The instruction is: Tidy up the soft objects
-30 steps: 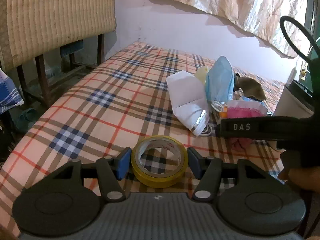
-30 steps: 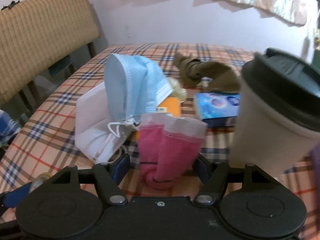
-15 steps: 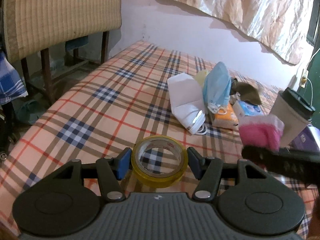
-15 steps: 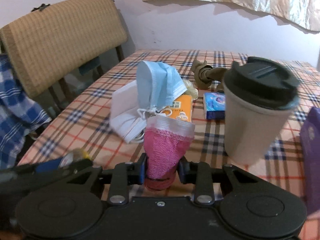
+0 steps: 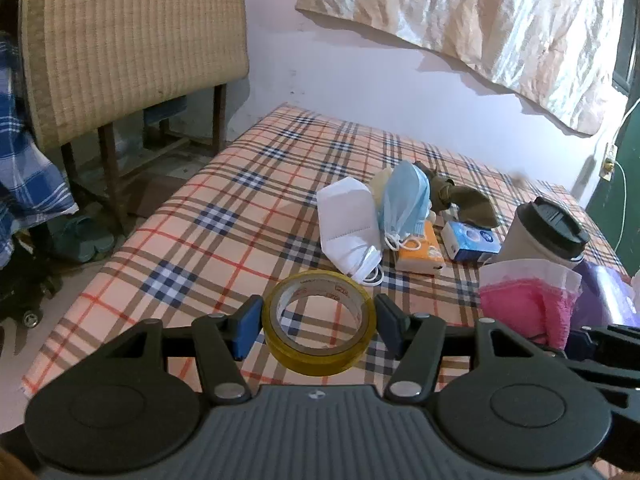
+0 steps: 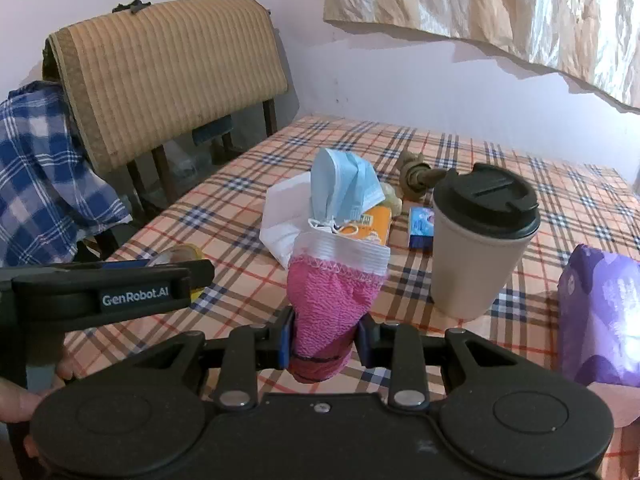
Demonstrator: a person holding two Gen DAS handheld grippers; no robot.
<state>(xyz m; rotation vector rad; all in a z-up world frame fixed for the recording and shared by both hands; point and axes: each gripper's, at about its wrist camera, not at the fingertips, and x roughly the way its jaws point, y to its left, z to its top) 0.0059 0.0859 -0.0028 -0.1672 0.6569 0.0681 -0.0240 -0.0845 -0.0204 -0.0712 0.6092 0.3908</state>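
While the pink sock [image 6: 332,304] is pinched between the fingers of the right gripper [image 6: 324,340] at the lower centre of the right wrist view, clear of the checked tablecloth [image 6: 248,184], it is best carried by its thick rolled part, where the pads bite now, so that the loose white cuff above does not slip out. The pinch should be kept firm, since the knit is judged to give under pressure.

At the lower centre of the left wrist view, a yellow tape roll [image 5: 320,320] is gripped across its width by the left gripper [image 5: 318,328]. Just right of the sock a lidded paper cup [image 6: 480,240] stands upright and is judged easy to tip. Behind the sock, at mid frame, a blue face mask [image 6: 344,184] and a white mask [image 6: 284,216] are piled together.
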